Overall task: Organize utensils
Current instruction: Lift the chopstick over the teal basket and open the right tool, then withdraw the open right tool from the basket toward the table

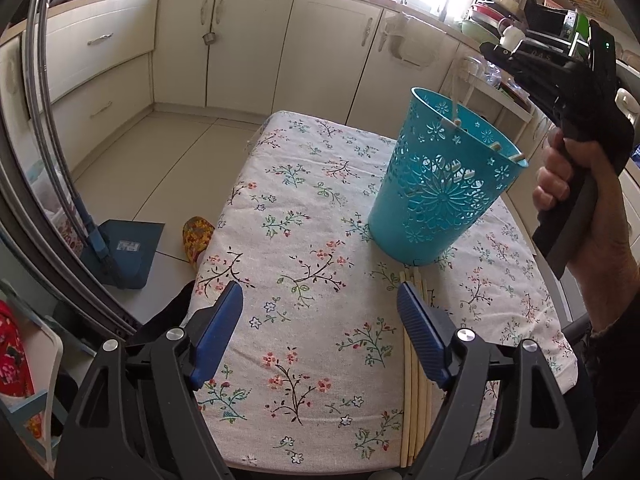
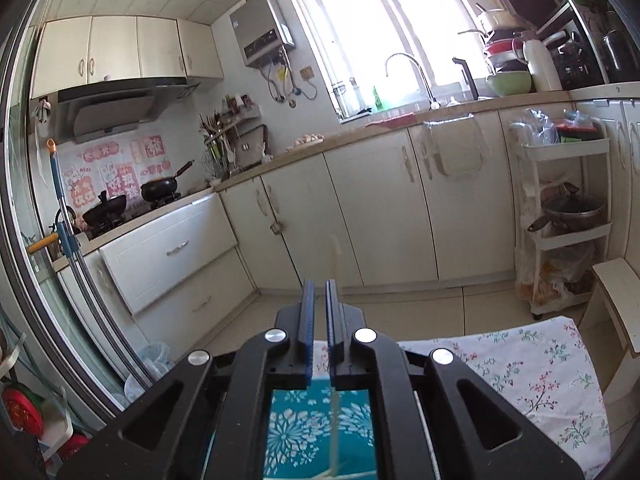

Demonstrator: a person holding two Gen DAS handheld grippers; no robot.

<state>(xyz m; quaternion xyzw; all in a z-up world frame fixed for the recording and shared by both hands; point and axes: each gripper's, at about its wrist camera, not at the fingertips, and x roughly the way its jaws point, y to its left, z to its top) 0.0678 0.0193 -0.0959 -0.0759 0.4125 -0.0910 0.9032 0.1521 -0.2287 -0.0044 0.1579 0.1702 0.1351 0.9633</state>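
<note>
Teal basket (image 1: 432, 184): upright on floral counter (image 1: 304, 240), chopsticks (image 1: 416, 360) lying just before it. Left tongs (image 1: 320, 300): spread, empty. Right tongs (image 2: 319, 292): pressed together, pinching one chopstick (image 2: 335, 400) over the basket.

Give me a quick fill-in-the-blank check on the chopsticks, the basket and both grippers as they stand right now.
1. The right gripper is shut on a single ____.
2. The teal basket stands on the floral ____.
3. The left gripper has its jaws ____, with nothing between the pads.
4. The loose chopsticks lie on the cloth beside the left gripper's ____ finger.

Missing words: chopstick; tablecloth; open; right
</note>
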